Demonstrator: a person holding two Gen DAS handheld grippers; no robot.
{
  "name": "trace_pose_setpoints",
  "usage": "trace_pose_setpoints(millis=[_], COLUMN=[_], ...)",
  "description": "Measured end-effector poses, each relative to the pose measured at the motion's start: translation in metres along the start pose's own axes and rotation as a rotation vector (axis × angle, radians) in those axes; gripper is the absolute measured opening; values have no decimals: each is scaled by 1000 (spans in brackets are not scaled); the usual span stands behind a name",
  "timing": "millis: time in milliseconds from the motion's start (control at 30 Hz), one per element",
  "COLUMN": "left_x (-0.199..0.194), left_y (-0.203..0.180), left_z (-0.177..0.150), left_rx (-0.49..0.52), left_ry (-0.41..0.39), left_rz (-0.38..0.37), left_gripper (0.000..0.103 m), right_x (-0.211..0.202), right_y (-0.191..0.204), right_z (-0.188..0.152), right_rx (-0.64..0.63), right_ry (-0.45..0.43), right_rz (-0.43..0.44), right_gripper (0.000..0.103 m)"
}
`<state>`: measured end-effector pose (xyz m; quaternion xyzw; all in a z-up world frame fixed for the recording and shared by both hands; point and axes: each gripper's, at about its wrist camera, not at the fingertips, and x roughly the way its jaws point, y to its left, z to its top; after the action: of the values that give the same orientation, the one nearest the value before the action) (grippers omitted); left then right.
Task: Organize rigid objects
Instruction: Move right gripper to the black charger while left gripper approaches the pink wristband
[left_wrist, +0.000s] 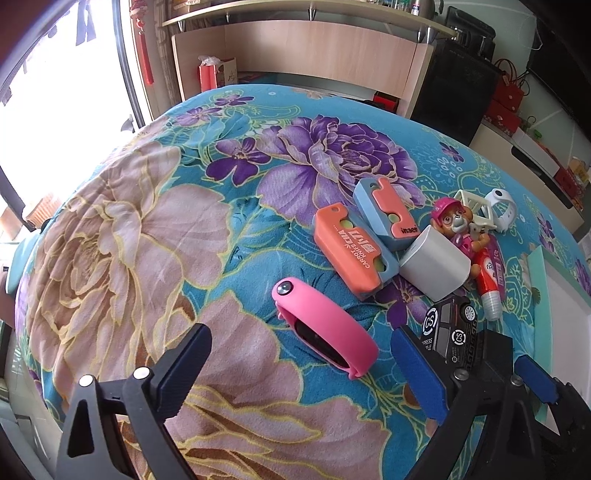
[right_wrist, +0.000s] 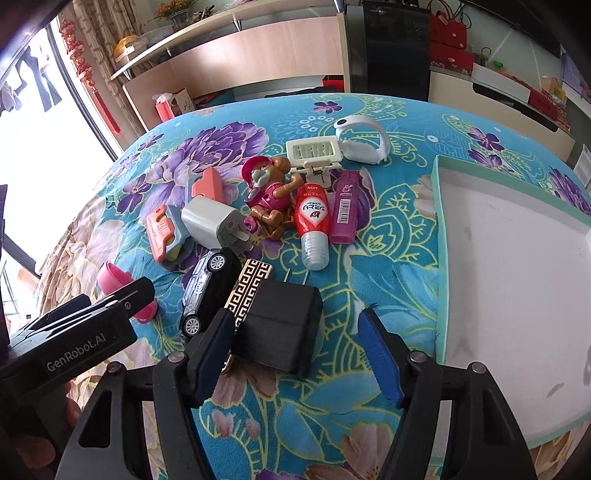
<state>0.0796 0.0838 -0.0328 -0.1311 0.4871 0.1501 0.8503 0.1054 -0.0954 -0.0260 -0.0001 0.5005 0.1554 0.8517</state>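
Observation:
My left gripper (left_wrist: 301, 354) is open, its jaws either side of a pink wristband (left_wrist: 325, 330) lying on the floral blanket (left_wrist: 147, 229). My right gripper (right_wrist: 295, 343) is open around a black plug adapter (right_wrist: 280, 326). A black toy car (right_wrist: 208, 291), a gold-patterned flat case (right_wrist: 249, 288), a white charger (right_wrist: 208, 225), orange-blue cutters (left_wrist: 351, 251), a pup figure (right_wrist: 266, 195), a red glue tube (right_wrist: 314, 225), a pink tube (right_wrist: 345, 206), a cream clip stand (right_wrist: 314, 151) and a white wristband (right_wrist: 364, 142) lie in a pile beyond.
A white tray with a mint-green rim (right_wrist: 441, 236) lies on the blanket to the right of the pile. Wooden shelving (left_wrist: 303, 48) and a black cabinet (right_wrist: 388, 51) stand behind the bed. A bright window is on the left.

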Motion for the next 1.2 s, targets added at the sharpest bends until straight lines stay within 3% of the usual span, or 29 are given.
trace_pose_setpoints(millis=[700, 1200], left_x=[17, 9], left_y=[-1, 15], left_z=[-3, -7], left_rx=[42, 51], left_ry=[53, 51], left_rz=[39, 77], left_gripper=[98, 98], right_x=[0, -5], right_y=[-1, -5], right_z=[-4, -6], right_rx=[-14, -14], right_ry=[28, 30], right_rz=[-30, -51], right_gripper=[67, 67])
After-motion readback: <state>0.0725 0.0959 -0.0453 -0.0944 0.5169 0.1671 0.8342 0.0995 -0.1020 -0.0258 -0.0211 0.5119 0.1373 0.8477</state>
